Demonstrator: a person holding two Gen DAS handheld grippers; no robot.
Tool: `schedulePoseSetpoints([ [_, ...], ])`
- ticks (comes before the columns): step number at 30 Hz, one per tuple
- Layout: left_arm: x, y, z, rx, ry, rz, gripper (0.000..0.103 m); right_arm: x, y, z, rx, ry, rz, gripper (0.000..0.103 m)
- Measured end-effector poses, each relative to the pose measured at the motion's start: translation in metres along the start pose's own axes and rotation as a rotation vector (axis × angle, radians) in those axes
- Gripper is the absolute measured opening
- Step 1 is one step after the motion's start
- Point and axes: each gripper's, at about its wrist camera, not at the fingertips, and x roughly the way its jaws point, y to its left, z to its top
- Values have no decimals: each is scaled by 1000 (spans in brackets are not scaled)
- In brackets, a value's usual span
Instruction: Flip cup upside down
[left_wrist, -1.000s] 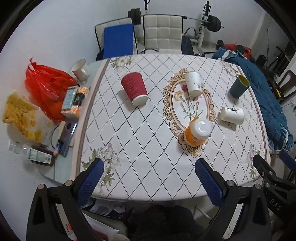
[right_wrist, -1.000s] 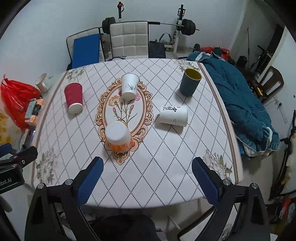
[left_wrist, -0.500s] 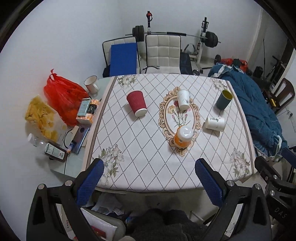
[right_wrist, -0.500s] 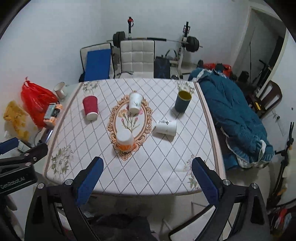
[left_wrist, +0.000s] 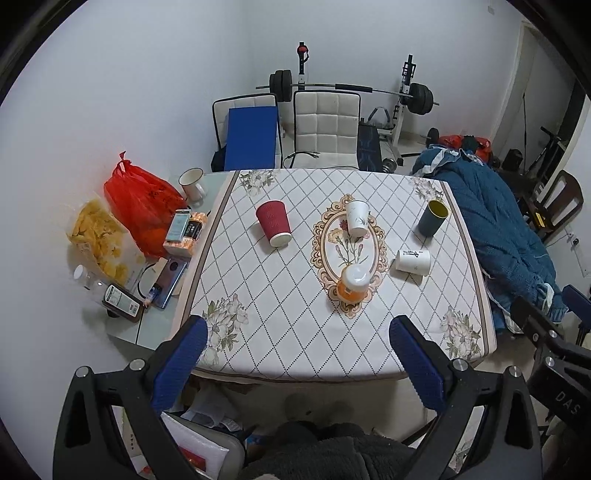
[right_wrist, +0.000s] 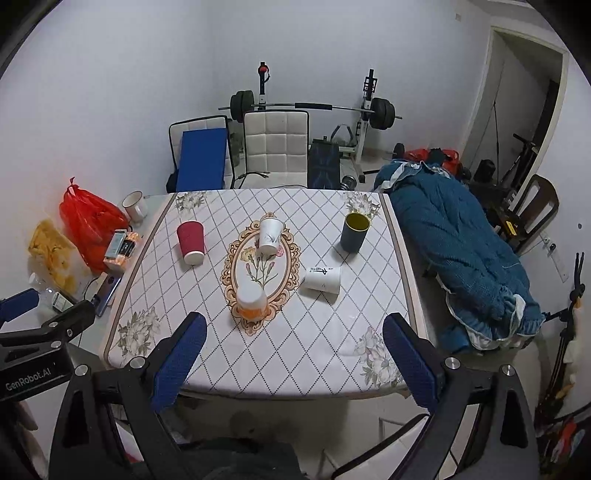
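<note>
Both tools, the left tool (left_wrist: 295, 354) and the right tool (right_wrist: 293, 349), are hanging wide and holding nothing short of the desk (right_wrist: 258, 350). Beyond them, 5 cups are sitting well apart: nearest is the inverted orange cup (right_wrist: 252, 300), then the white cup (right_wrist: 322, 279) lying on its side, and farthest the upright dark cup (right_wrist: 354, 232).

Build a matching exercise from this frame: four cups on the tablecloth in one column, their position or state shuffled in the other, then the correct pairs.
Cups:
1. red cup
2. dark blue cup
3. white cup with black writing
4. orange cup

States:
A. lying on its side
B. upright, mouth open upward, yellow inside
C. upside down at the near end of the oval floral motif
D. upside down, nearest the red bag

Pairs: 1-D, 2-B, 3-A, 4-C
</note>
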Motion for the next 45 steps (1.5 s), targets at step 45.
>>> schedulePoseSetpoints([
  [45, -3, -13, -2, -26, 0, 33, 101, 15, -11, 7, -5, 22, 24, 101],
])
